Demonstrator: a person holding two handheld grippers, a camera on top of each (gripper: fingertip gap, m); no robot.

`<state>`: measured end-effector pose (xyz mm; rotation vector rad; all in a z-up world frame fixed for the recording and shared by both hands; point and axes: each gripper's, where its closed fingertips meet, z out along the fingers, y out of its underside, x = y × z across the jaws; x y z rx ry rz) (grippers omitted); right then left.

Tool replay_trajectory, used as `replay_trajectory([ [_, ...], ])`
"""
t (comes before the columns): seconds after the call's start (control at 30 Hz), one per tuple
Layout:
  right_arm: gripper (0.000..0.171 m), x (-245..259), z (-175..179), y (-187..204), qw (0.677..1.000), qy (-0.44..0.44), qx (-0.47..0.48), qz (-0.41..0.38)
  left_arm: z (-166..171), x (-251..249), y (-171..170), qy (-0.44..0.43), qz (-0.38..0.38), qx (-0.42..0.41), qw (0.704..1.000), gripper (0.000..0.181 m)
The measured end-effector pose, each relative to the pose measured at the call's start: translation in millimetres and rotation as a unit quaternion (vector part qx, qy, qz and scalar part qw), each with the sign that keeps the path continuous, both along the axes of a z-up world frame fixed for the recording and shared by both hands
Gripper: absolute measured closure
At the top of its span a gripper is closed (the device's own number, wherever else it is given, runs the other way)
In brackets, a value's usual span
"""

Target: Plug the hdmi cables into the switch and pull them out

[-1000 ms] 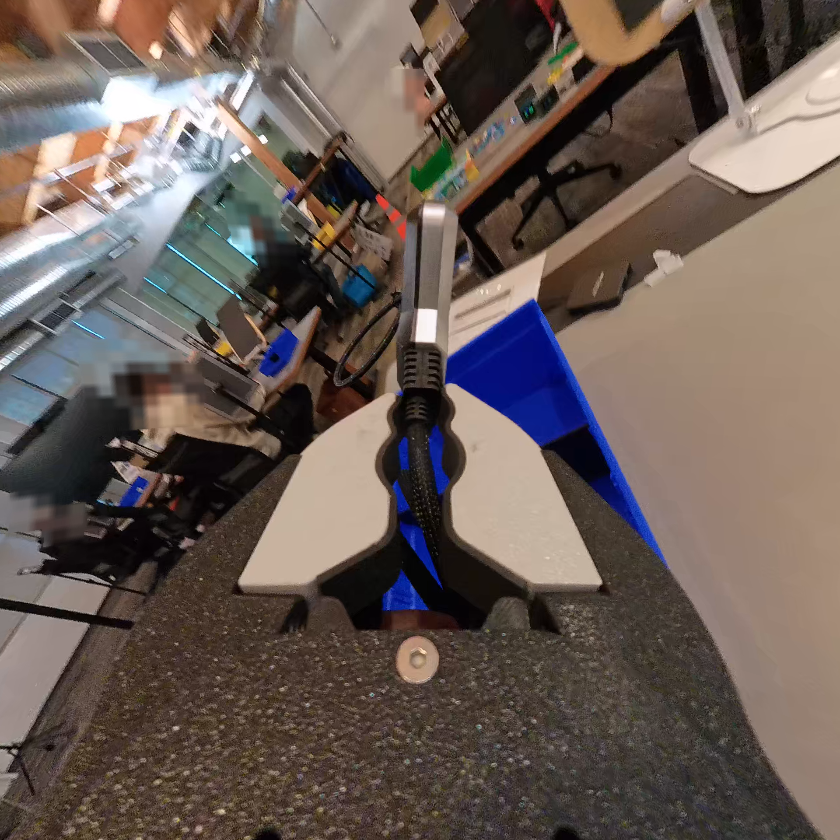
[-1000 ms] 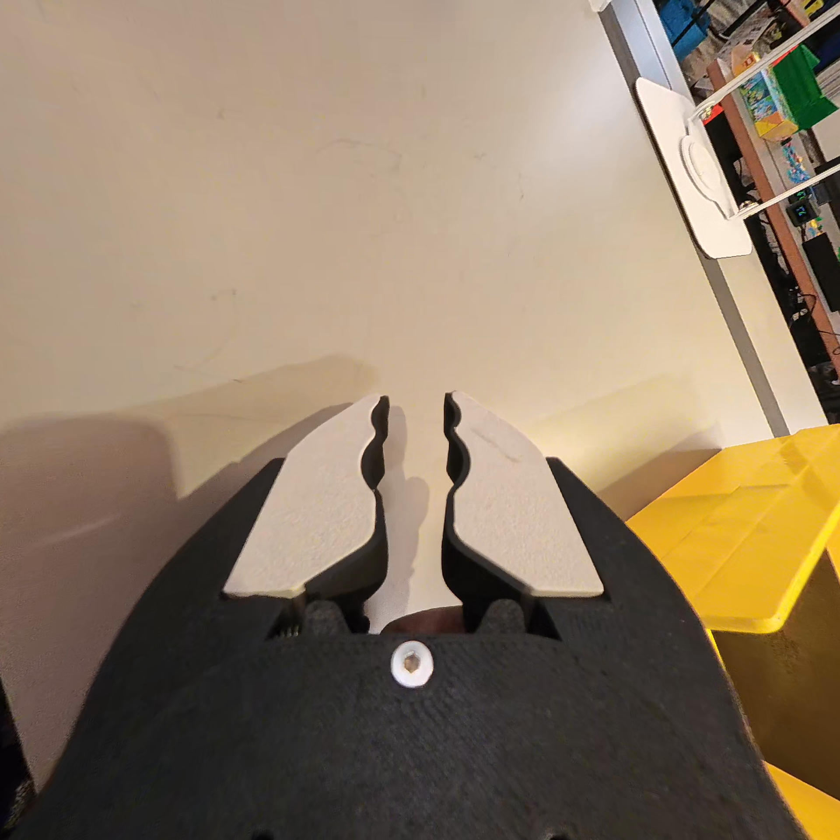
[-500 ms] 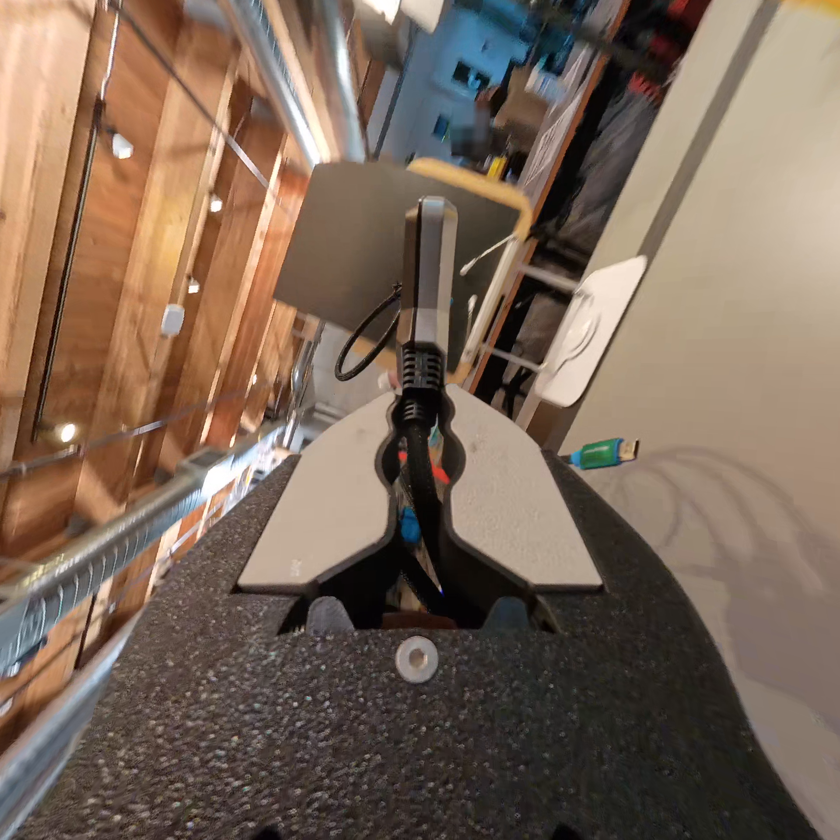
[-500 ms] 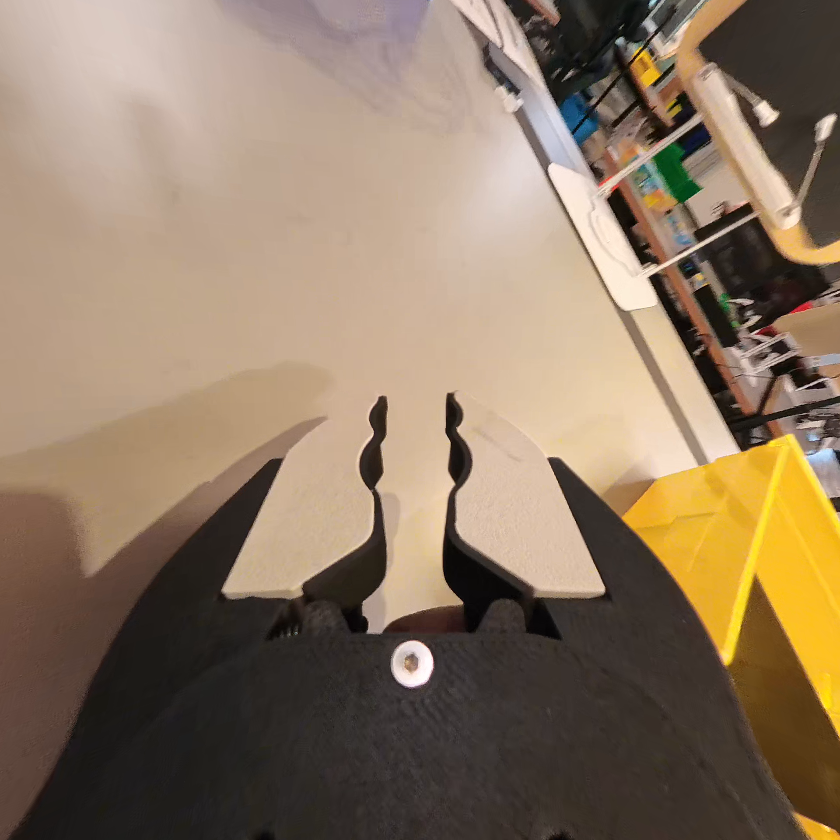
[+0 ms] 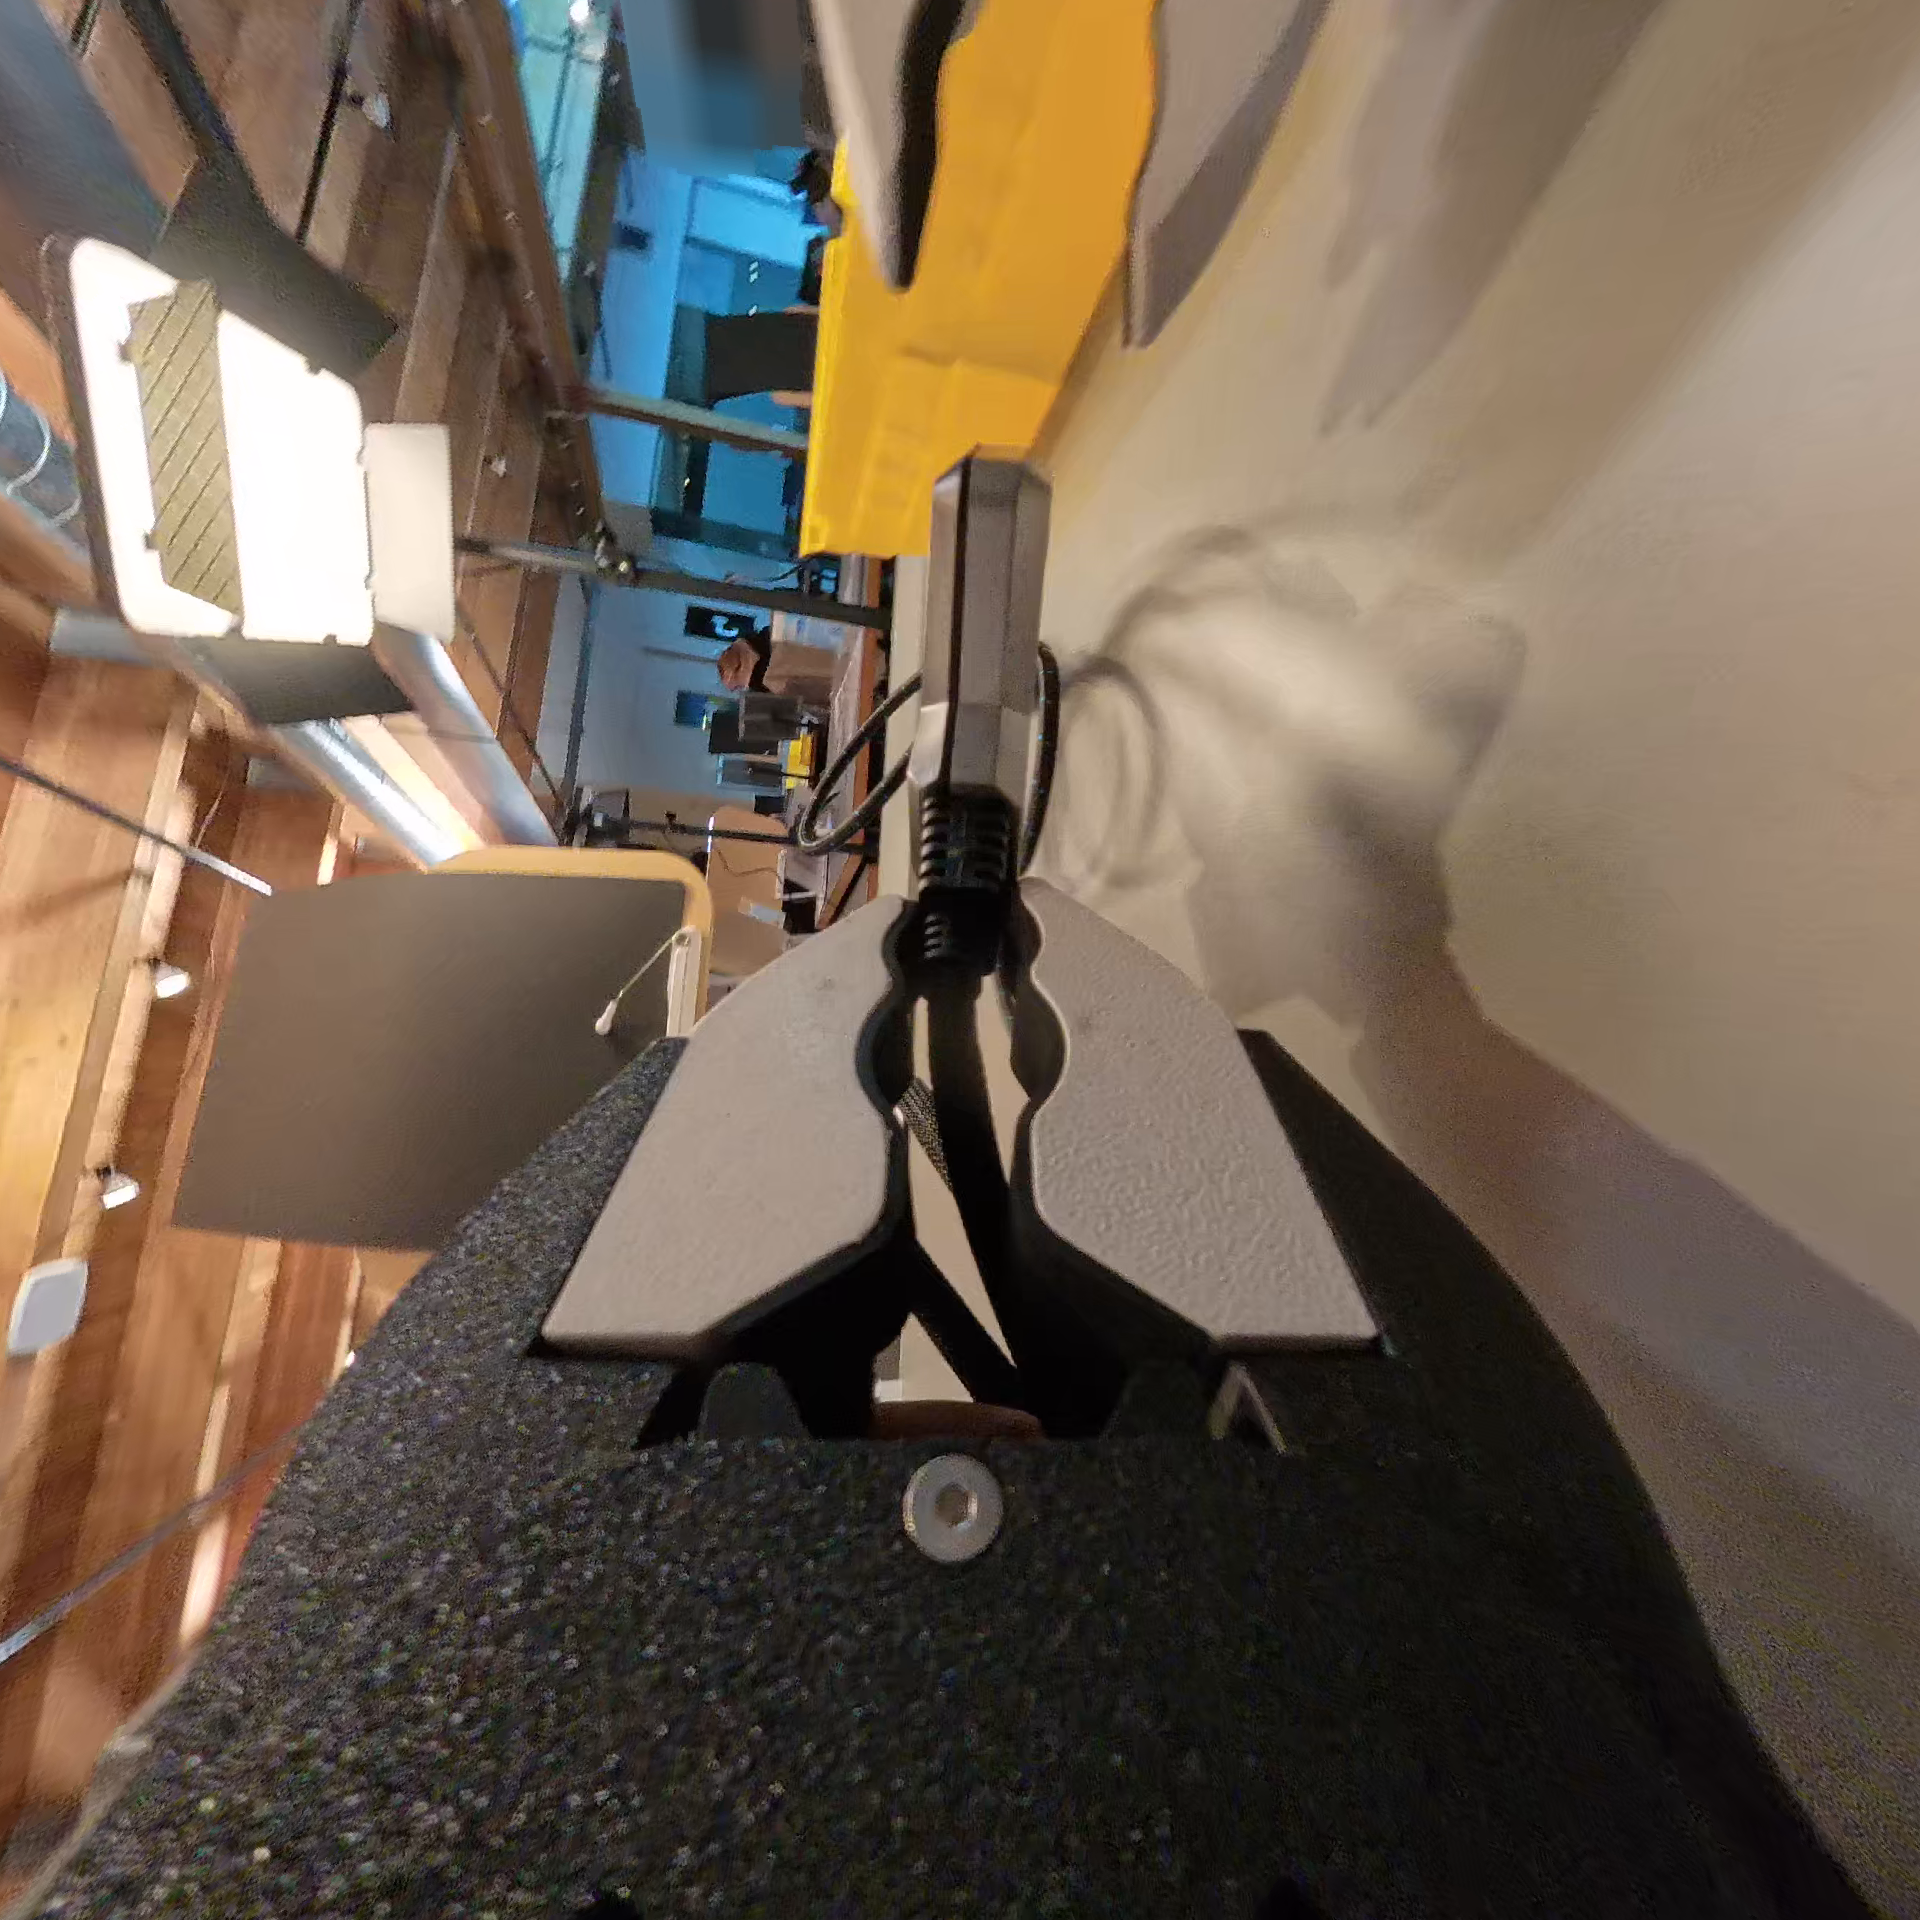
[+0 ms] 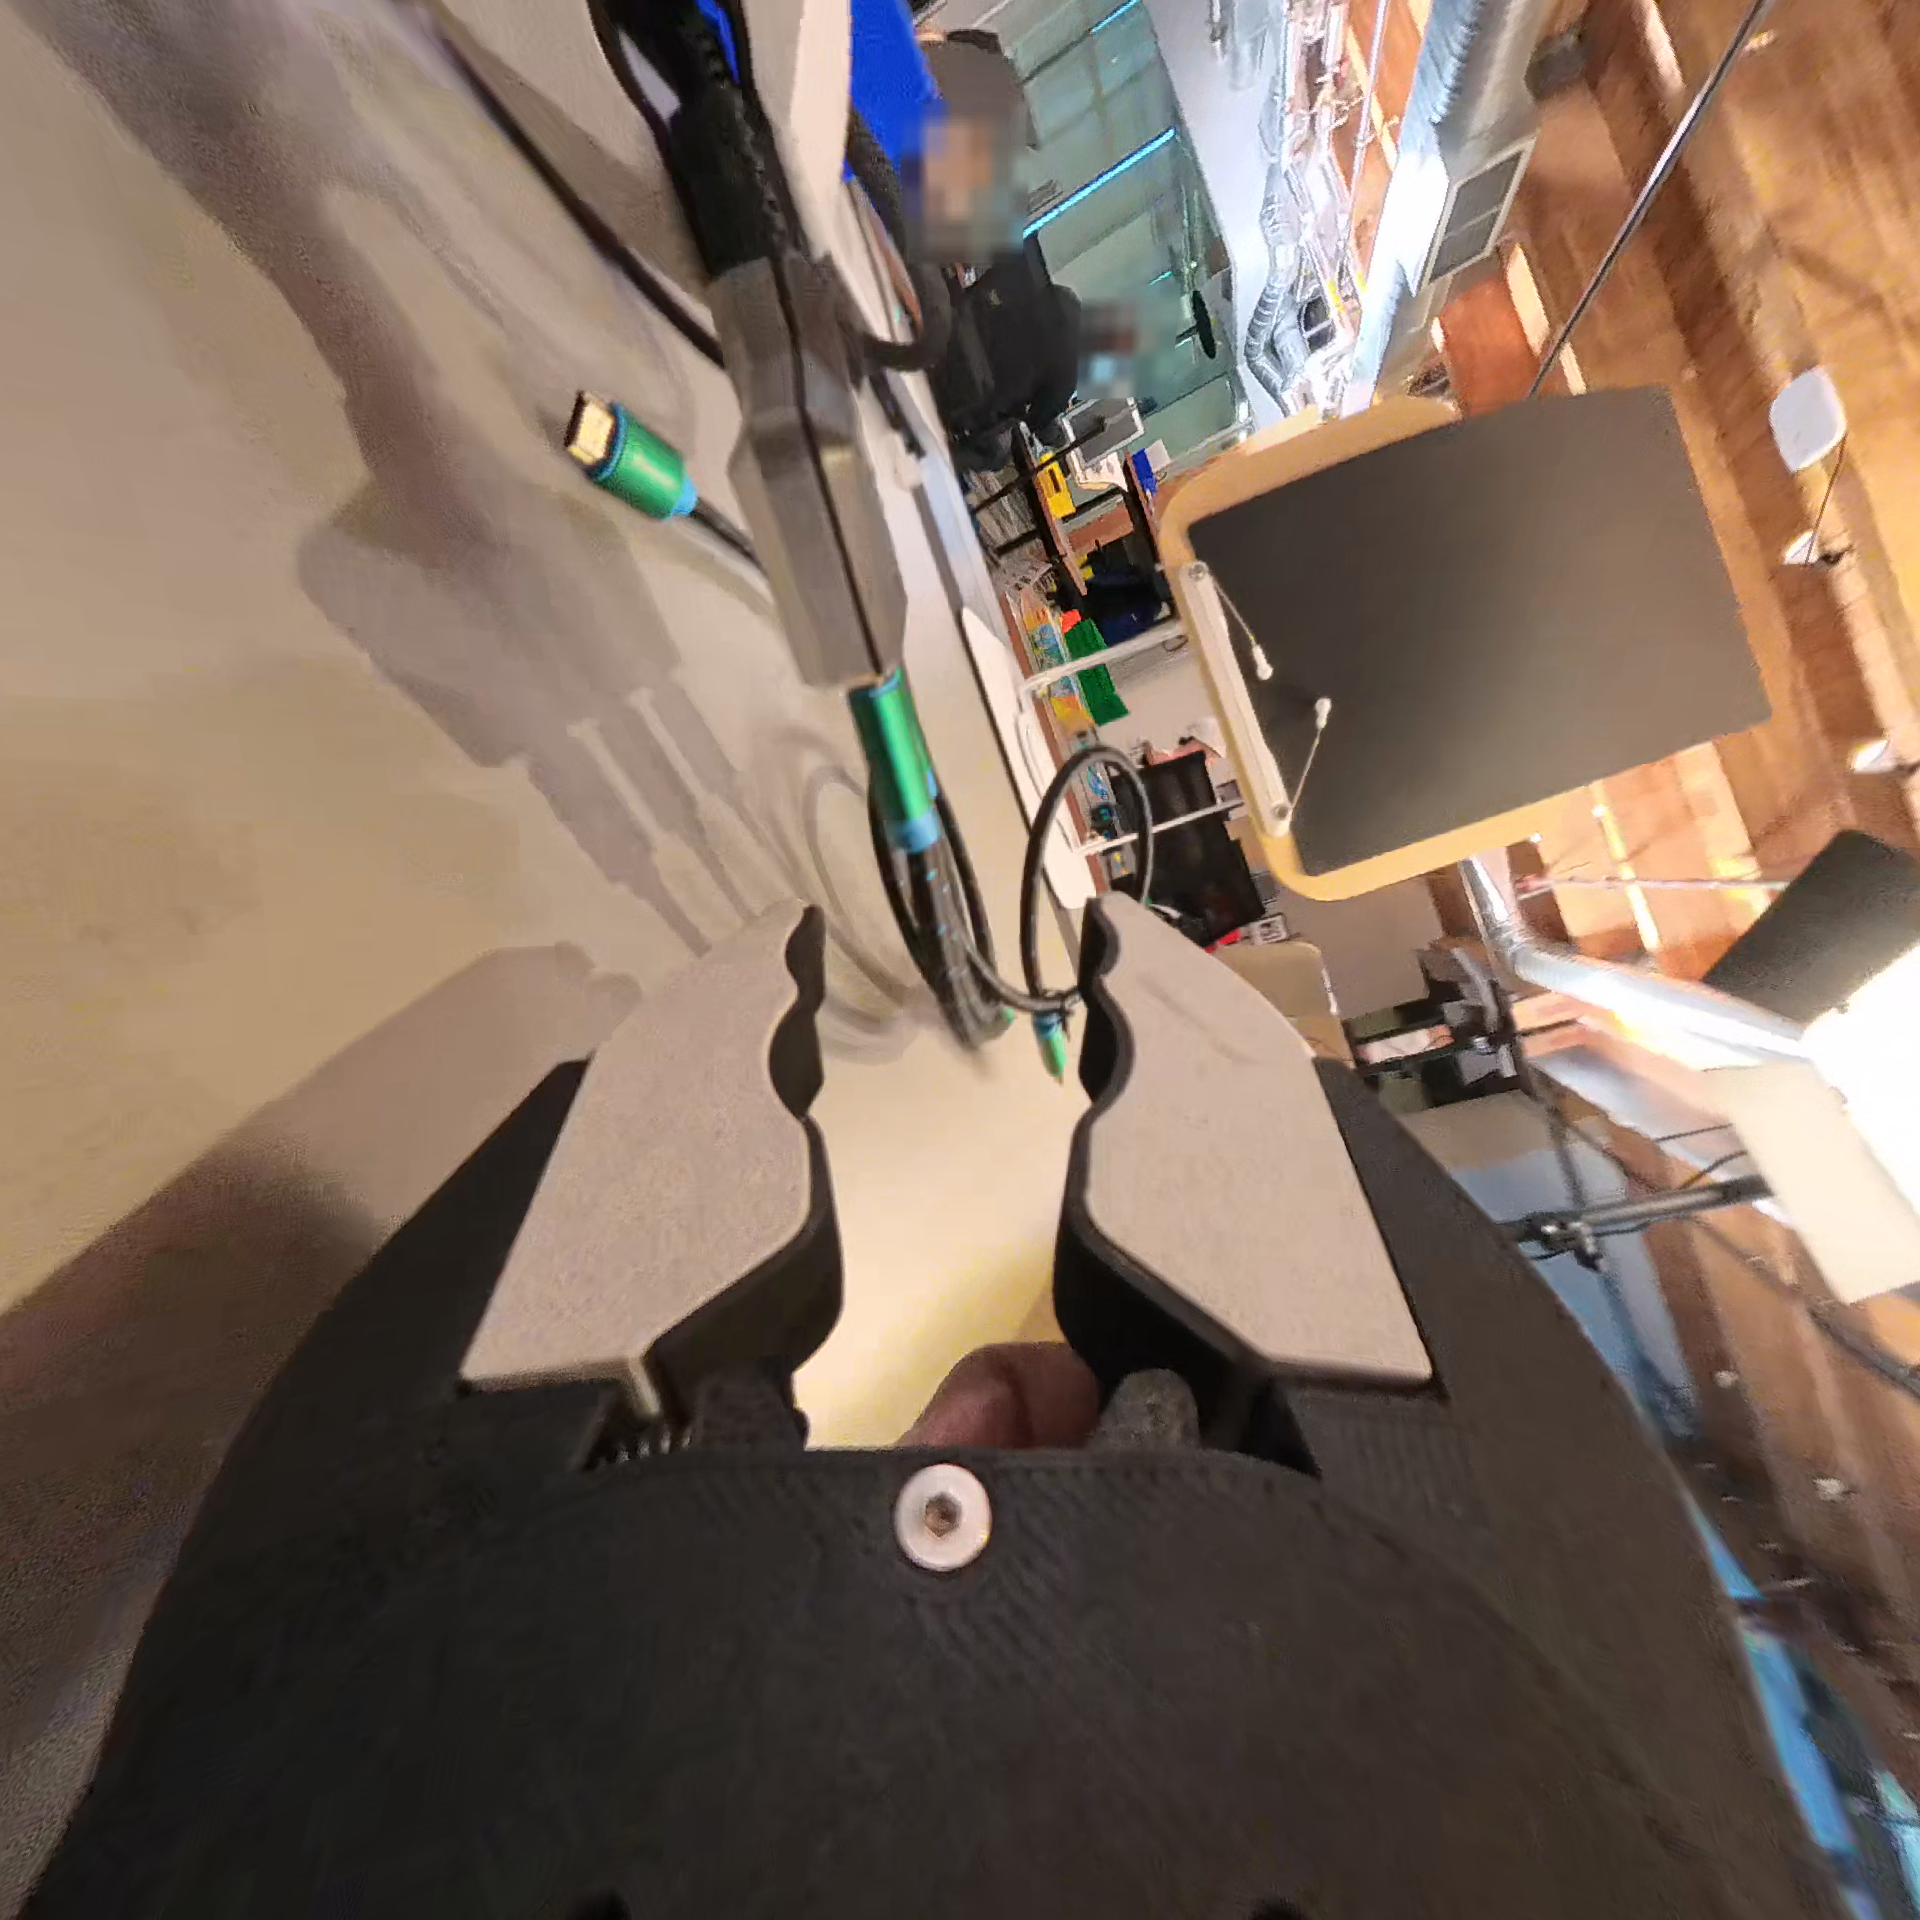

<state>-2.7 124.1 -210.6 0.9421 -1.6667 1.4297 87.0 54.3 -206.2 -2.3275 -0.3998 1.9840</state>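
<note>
My left gripper [image 5: 961, 920] is shut on the black cable stub of the grey HDMI switch [image 5: 982, 613] and holds the switch above the beige table [image 5: 1558, 727]. In the right wrist view the switch [image 6: 810, 488] hangs ahead of my right gripper [image 6: 945, 935], which is open and empty. A green HDMI plug [image 6: 629, 457] lies loose on the table left of the switch. A second green plug [image 6: 894, 758] shows at the switch's near end; I cannot tell if it touches it. Its black cable [image 6: 956, 935] coils beyond my fingertips.
A yellow bin [image 5: 935, 312] stands on the table beyond the switch. A blue bin [image 6: 883, 52] sits at the far end in the right wrist view. A black panel with a wood frame [image 6: 1475, 623] stands off the table edge. People sit in the background.
Both grippers have swung round to face each other. My left gripper still holds the switch. My right gripper has opened wider and now looks at the switch and the green plugs.
</note>
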Motion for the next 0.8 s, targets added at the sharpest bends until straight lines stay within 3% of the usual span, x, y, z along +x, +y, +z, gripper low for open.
replay_trajectory([
  [0.27, 0.13, 24, -17, -13, 0.998, 0.063, 0.026, 0.015, -13, 4, 20, -0.002, -0.065, -0.034, 0.997, 0.167],
  [0.4, 0.159, 35, -24, -17, 0.994, 0.096, 0.038, 0.023, -19, 7, 23, -0.003, -0.084, -0.038, 0.996, 0.167],
  [0.6, 0.159, 35, -31, -25, 0.992, 0.108, 0.058, -0.013, -14, 14, 28, 0.021, -0.088, -0.018, 0.996, 0.14],
  [0.8, 0.159, 48, -33, -35, 0.992, 0.104, 0.066, -0.027, -29, 0, 33, 0.022, -0.042, -0.111, 0.993, 0.142],
])
